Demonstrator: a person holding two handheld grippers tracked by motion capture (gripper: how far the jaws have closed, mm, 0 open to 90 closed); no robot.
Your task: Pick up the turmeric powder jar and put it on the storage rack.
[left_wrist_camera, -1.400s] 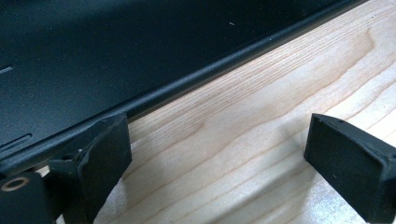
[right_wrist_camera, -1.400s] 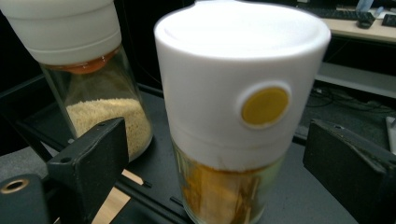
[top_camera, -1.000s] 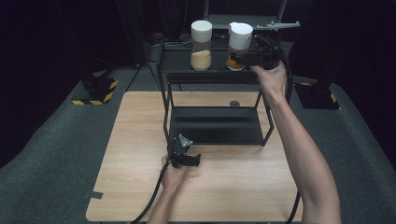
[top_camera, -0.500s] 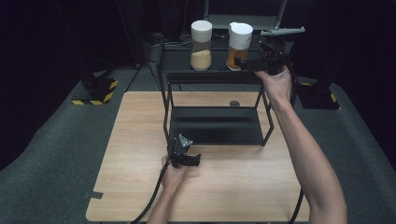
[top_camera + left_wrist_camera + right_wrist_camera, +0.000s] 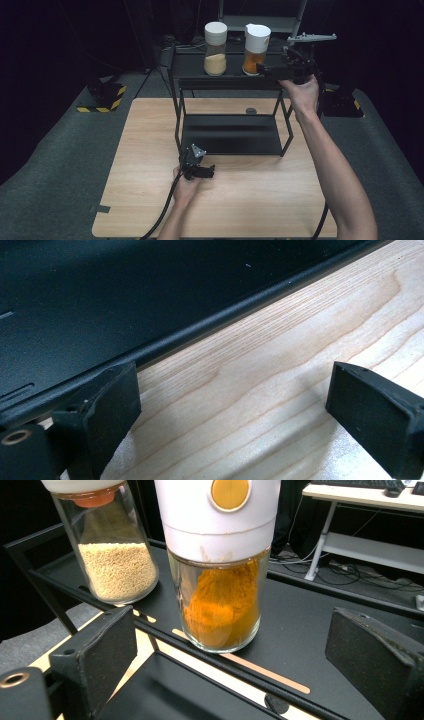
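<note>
Orange jar (image 5: 222, 600) sits on the top shelf (image 5: 195, 65) of the black rack, around 1 o'clock from the middle of the table (image 5: 150, 150) in the high view, with its white lid on.

Going near to far: the left gripper (image 5: 199, 171) is low on the wood at about 6 o'clock, right by the rack's bottom shelf (image 5: 230, 135). Its own view has the jaws spread wide with nothing in between, just bare wood grain and the shelf's dark front edge running past the left jaw.

Further back, the right gripper (image 5: 264, 71) is up at top-shelf height, pointing in at the orange jar from the 3 o'clock side. In its own view the jaws gape wide, and the jar stands upright past the jaw tips, more or less centred between them, not touching either pad. You can see clumpy orange powder through the glass.

Just beside it, at 9 o'clock in the high view, is the tan jar (image 5: 215, 42), also white-lidded, full of pale grains. Apart, not touching.
</note>
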